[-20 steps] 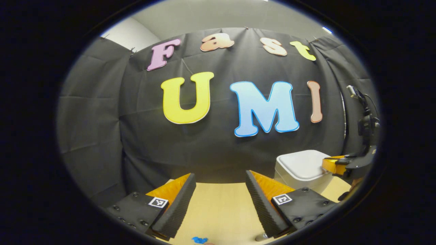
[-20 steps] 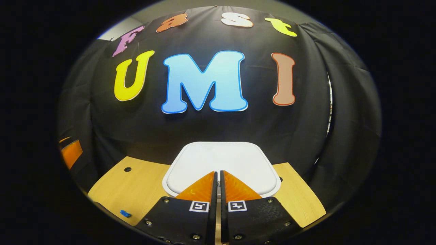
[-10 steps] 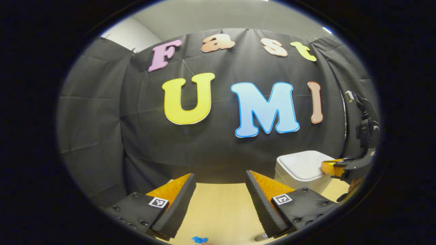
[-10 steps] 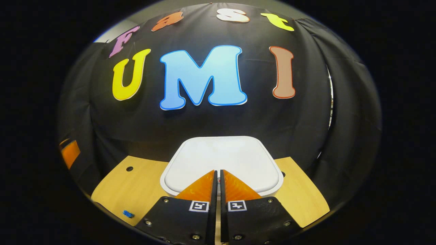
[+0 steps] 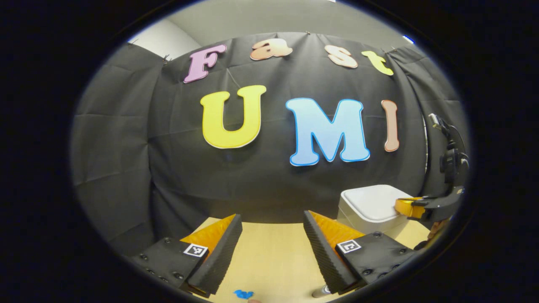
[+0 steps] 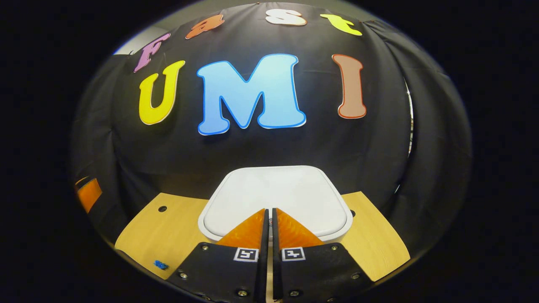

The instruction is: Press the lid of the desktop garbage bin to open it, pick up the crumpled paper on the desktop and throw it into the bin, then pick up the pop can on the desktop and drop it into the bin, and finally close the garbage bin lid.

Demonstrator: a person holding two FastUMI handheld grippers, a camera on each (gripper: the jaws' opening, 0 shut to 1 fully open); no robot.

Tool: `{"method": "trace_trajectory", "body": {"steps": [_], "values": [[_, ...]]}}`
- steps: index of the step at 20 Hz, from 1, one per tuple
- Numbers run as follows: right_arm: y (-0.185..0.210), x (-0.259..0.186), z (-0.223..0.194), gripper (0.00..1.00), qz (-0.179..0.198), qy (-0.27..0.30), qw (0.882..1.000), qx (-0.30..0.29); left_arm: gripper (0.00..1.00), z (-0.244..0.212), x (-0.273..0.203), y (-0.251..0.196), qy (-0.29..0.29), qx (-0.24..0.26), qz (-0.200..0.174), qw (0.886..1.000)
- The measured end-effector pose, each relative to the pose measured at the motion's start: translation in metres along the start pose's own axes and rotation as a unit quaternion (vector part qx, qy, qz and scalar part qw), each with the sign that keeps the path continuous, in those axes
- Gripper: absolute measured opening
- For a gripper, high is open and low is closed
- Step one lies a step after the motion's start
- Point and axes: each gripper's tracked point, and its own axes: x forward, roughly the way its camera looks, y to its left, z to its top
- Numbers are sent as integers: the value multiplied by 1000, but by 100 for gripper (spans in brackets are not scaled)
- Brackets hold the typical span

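- Landmark: the white desktop garbage bin [image 6: 276,202] stands on the wooden desktop [image 6: 168,235] against the black cloth wall; its lid [image 6: 273,195] is down.
- Right gripper [image 6: 269,216]: fingers together with nothing between them, tips over the lid's near edge. Contact with the lid cannot be confirmed.
- Left gripper [image 5: 273,235]: fingers apart and empty, held over the desktop left of the bin.
- Step in hand, as judged: first step, pressing the lid open.
- Next move calls for a short downward push on the lid's near edge, then a release.
- A small blue mark [image 5: 243,293] lies on the desktop left of the bin.
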Motion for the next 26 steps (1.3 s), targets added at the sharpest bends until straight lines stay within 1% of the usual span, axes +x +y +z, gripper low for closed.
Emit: {"method": "trace_trajectory", "body": {"steps": [1,2,8,10,11,12,19,22,24,25,26], "values": [[0,0,1,6,1,-1,1000,-1,95,0,-1,0,1,-1,0,1000],[0,1,0,6,1,-1,1000,-4,100,0,0,1,1,-1,1,1000],[1,-4,10,5,-9,-23,999,-27,100,4,2,1,-5,6,3,1000],[5,-8,12,6,-4,-25,999,-28,100,4,1,0,-7,8,4,1000],[4,-10,14,6,-3,-28,999,-29,95,4,2,0,-7,7,4,1000],[6,-13,15,6,-2,-31,999,-29,100,4,1,1,-6,6,3,1000],[4,-33,37,5,-7,-69,997,-21,100,6,-4,0,-11,6,2,1000],[5,-38,41,5,-7,-78,997,-23,100,7,-9,1,-11,4,2,1000],[6,-40,38,5,-5,-73,997,-25,100,8,-11,3,-12,3,5,1000],[6,-40,38,5,-5,-72,997,-27,96,8,-12,4,-12,2,6,1000],[7,-40,37,5,-5,-72,997,-29,100,7,-13,6,-12,1,8,1000]]}}
